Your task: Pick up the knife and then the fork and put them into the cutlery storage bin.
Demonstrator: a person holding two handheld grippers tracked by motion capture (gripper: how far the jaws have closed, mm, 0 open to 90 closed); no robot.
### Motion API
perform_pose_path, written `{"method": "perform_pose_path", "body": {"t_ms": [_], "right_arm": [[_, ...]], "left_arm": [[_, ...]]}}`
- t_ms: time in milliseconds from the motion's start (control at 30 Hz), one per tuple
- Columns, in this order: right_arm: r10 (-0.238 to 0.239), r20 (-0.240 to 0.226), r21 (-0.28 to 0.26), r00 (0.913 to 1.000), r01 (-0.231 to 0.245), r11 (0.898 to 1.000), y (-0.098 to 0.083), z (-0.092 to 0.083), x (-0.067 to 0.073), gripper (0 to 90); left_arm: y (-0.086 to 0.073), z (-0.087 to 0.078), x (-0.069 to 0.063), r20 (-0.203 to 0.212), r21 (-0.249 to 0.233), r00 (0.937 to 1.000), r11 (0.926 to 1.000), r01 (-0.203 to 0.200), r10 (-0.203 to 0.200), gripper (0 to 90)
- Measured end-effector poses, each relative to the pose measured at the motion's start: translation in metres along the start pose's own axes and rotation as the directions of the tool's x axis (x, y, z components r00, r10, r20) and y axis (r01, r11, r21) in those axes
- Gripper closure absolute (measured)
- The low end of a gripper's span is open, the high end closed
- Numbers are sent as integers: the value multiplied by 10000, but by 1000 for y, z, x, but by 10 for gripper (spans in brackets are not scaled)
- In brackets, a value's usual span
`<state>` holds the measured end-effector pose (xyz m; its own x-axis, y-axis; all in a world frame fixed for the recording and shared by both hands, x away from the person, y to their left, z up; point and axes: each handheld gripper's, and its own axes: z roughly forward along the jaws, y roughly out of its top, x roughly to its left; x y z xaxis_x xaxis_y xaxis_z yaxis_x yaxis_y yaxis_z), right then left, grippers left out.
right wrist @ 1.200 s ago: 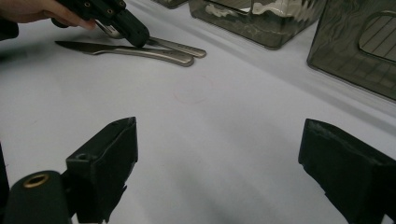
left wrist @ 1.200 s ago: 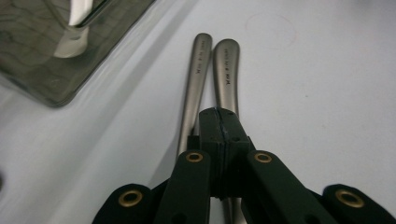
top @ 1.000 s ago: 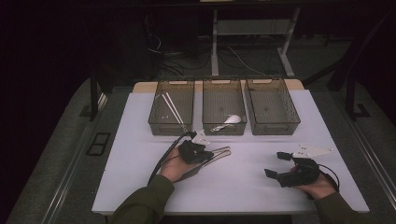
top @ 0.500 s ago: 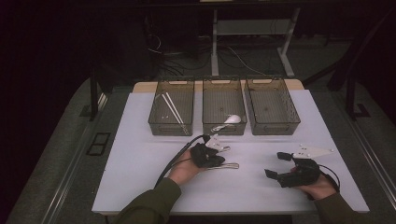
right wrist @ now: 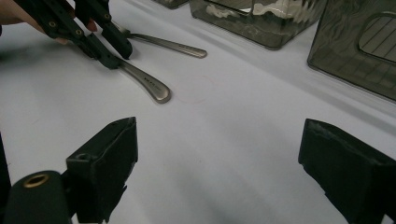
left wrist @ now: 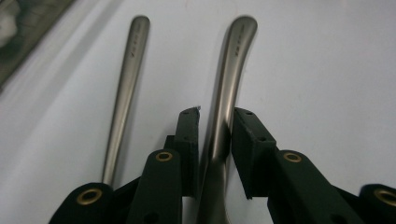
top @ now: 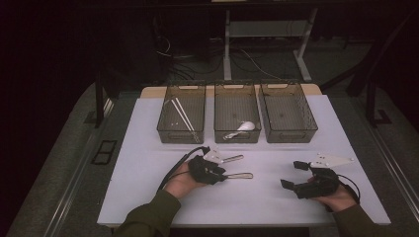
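Note:
Two metal utensil handles lie on the white table (top: pixel 148 148). The nearer handle (top: pixel 242 175) (left wrist: pixel 236 60) runs between the jaws of my left gripper (top: pixel 220 174) (left wrist: pixel 217 114). Those jaws have just been opening, and a narrow gap shows beside the handle, so the gripper is open around it. The other handle (top: pixel 230 159) (left wrist: pixel 128 70) lies loose just beyond it. My right gripper (top: pixel 292 175) (right wrist: pixel 219 140) rests at the near right, open wide with nothing between its jaws. In the right gripper view the left gripper (right wrist: pixel 116 57) sits over the nearer handle (right wrist: pixel 149 86).
Three dark see-through bins stand in a row at the back. The left bin (top: pixel 180 136) holds white sticks (top: pixel 183 114), the middle bin (top: pixel 237 138) a white spoon (top: pixel 245 127), and the right bin (top: pixel 289 136) looks bare. Dark floor and cables lie beyond.
My left hand has shifted a little to the right and nearer with the handle. The two utensils now lie apart on the table. The right hand has stayed put.

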<state>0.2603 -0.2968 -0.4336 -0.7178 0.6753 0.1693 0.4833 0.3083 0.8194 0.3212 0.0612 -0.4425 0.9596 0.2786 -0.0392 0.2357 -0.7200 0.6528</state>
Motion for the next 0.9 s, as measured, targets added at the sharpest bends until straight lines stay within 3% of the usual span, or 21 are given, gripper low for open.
{"method": "perform_pose_path", "body": {"t_ms": [300,533,733,767,833,900], "right_arm": [[-19,-220,128,9998,22,9999,0,1,0,146],[-63,-471,300,9989,77,9995,4,0,3,120],[-684,-976,621,9929,747,9953,12,3,7,137],[-859,-1095,736,9903,943,9928,14,4,8,143],[-1166,-1285,942,9848,1292,9871,19,10,11,144],[-1579,-1397,1228,9775,1754,9768,25,17,16,146]], "left_arm": [[-3,0,-2,-29,-75,9985,9985,-551,551,785],[-2,0,-2,43,-102,9998,9997,-211,211,789],[3,-2,-3,352,29,9991,9998,-220,219,789],[4,-4,-2,419,140,9984,9991,-394,387,790],[6,-3,-7,508,-231,9987,9997,-19,31,790],[9,-5,-7,594,-124,9980,9997,-218,225,790]]}}
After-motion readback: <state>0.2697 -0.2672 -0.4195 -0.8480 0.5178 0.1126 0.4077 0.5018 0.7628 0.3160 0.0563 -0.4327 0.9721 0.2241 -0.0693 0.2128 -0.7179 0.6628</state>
